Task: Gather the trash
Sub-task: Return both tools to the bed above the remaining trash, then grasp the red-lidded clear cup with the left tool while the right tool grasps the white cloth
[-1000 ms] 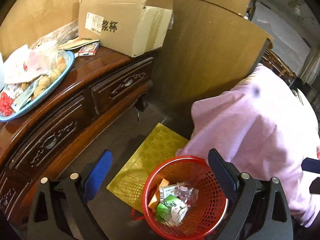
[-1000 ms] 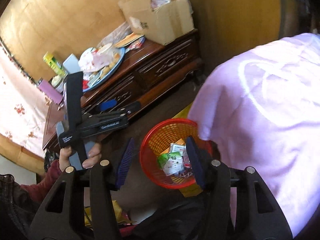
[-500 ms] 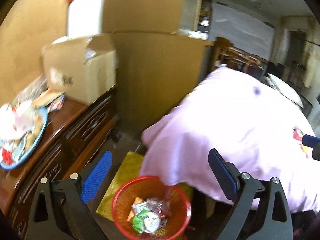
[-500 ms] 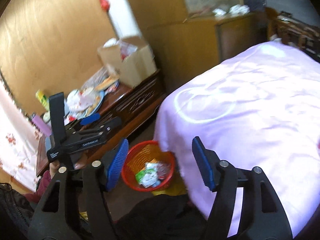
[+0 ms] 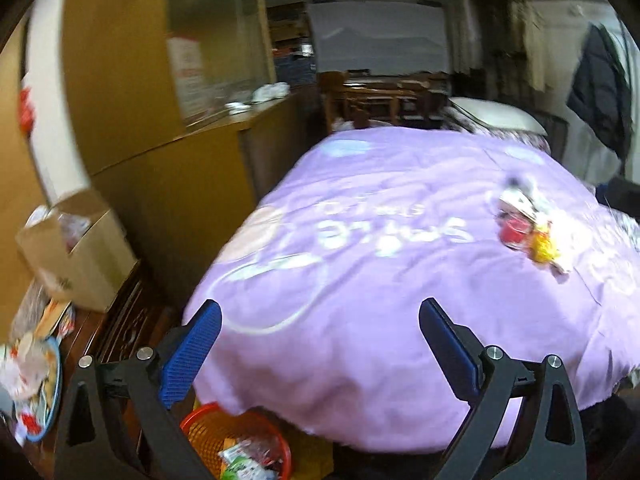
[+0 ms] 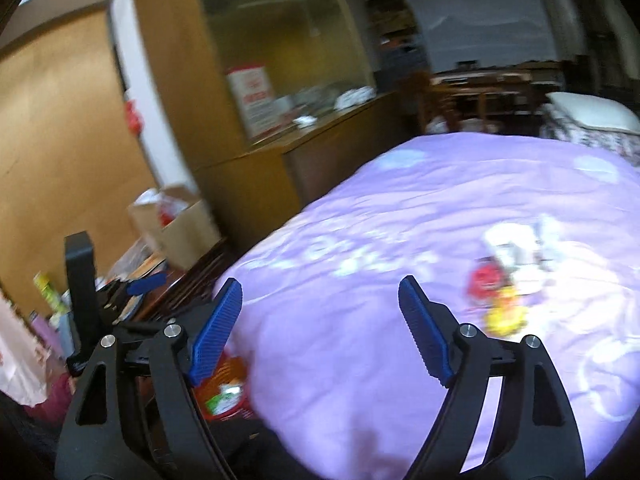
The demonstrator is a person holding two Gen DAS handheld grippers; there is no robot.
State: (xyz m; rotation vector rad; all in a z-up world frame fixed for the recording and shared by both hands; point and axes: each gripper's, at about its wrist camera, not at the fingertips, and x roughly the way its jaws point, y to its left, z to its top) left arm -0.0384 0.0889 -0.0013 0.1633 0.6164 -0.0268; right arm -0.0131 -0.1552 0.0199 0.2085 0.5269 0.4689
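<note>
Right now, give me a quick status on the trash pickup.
Left gripper open, empty; right gripper just opening, empty. Wrappers on purple bedspread. Red basket part-filled. Nothing blocking.

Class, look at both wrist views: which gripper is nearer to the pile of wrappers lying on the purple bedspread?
Probably right. The wrappers lie just beyond and right of the open right gripper. From the open left gripper they sit farther off, up right.

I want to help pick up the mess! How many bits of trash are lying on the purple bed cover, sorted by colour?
white piece: 1
red piece: 1
yellow piece: 1
Total: 3 on the purple bed cover, lying together in one small heap. The picture is blurry, so a small bit could be hiding among them.
</note>
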